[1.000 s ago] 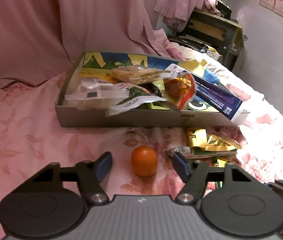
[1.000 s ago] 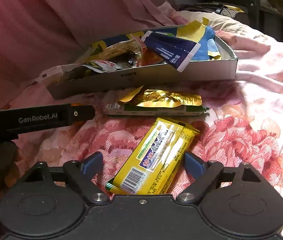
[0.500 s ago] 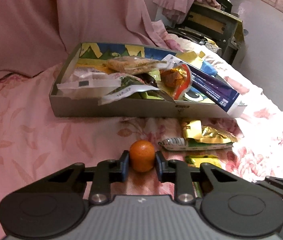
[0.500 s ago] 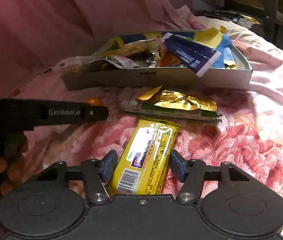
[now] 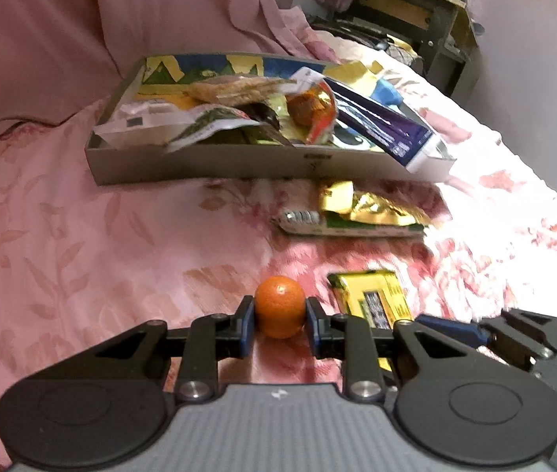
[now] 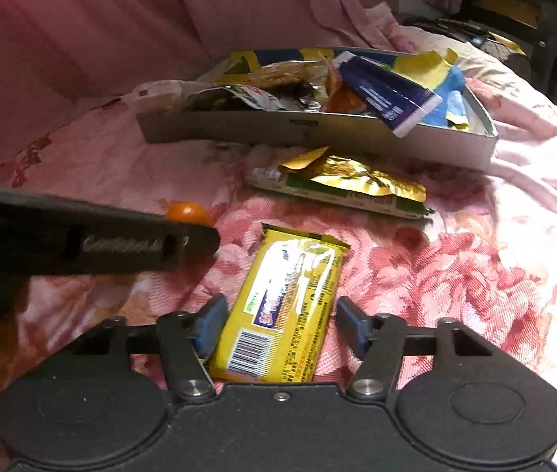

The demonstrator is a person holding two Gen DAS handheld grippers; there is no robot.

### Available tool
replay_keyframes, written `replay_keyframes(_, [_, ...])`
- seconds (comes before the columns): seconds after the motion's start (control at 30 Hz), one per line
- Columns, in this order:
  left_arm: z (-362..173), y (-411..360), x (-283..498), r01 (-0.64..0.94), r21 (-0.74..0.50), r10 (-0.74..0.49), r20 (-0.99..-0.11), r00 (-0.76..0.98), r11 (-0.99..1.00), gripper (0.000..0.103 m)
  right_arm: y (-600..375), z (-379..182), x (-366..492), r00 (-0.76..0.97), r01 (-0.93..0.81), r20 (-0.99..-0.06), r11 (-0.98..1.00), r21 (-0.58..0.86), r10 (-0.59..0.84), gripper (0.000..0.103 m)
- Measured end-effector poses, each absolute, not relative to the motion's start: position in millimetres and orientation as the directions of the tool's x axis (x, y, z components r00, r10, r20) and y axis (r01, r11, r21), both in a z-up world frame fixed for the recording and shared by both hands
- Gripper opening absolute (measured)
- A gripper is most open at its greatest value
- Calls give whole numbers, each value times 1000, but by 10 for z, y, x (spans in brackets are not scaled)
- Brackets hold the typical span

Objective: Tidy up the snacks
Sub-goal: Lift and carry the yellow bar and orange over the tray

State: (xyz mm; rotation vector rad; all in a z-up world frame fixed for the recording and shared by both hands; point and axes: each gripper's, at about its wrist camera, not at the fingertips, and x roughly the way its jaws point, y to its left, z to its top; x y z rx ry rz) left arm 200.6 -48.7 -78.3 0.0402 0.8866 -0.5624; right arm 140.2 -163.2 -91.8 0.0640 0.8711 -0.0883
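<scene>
Orange fruit (image 5: 279,306) clamped in left gripper (image 5: 280,324), right gripper (image 6: 278,326) tilted down, fingers just parting beside yellow packet (image 6: 286,306)

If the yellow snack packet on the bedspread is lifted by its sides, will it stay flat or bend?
The yellow packet lies flat and looks filled, so it probably stays fairly stiff. Its glossy film may slip. The right tongs straddle it without pressing yet; their jaws have just been opening.
</scene>
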Motion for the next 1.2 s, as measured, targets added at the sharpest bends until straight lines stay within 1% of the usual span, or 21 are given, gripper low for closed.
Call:
replay_keyframes(0.13, [-800, -543, 1944, 485, -152, -420, -751, 510, 861, 29, -1678, -955, 1420, 634, 126, -772, 991, 51, -41, 71])
replay_keyframes(0.17, [-800, -545, 1939, 485, -149, -418, -750, 512, 862, 29, -1668, -954, 1416, 636, 122, -771, 991, 45, -44, 70])
replay_keyframes(0.2, [-798, -545, 1941, 484, -151, -419, -750, 512, 862, 29, -1659, -954, 1408, 638, 118, -769, 992, 40, -45, 69])
replay_keyframes(0.27, [-798, -535, 1954, 479, -161, -423, -749, 510, 863, 29, -1645, -947, 1402, 642, 111, -766, 993, 41, -41, 60])
replay_keyframes(0.3, [-800, -532, 1961, 477, -165, -425, -748, 510, 863, 29, -1634, -940, 1397, 644, 107, -764, 994, 39, -39, 58])
replay_keyframes(0.37, [-802, -531, 1972, 476, -167, -426, -747, 510, 863, 29, -1608, -932, 1397, 648, 100, -760, 995, 25, -46, 56])
replay_keyframes(0.5, [-803, -562, 1988, 479, -145, -415, -743, 525, 866, 29, -1596, -928, 1397, 657, 98, -752, 995, 16, -53, 55])
replay_keyframes(0.57, [-804, -560, 2007, 472, -155, -418, -741, 526, 868, 29, -1556, -921, 1391, 670, 85, -738, 996, -28, -78, 54])
replay_keyframes(0.7, [-777, -543, 2034, 456, -166, -420, -729, 540, 874, 29, -1411, -911, 1375, 711, 26, -688, 983, -184, -148, 53])
replay_keyframes(0.77, [-751, -526, 2042, 446, -169, -419, -721, 552, 879, 29, -1361, -916, 1367, 723, 6, -670, 972, -237, -168, 53])
replay_keyframes(0.93, [-697, -495, 2045, 424, -188, -422, -707, 567, 886, 29, -1287, -933, 1344, 745, -21, -631, 939, -344, -215, 52])
replay_keyframes(1.13, [-582, -473, 2005, 416, -201, -432, -682, 591, 887, 29, -1204, -891, 1285, 788, -29, -557, 887, -461, -263, 47])
replay_keyframes(1.2, [-546, -465, 1996, 415, -211, -440, -674, 594, 885, 29, -1191, -886, 1263, 798, -35, -539, 872, -488, -270, 47])
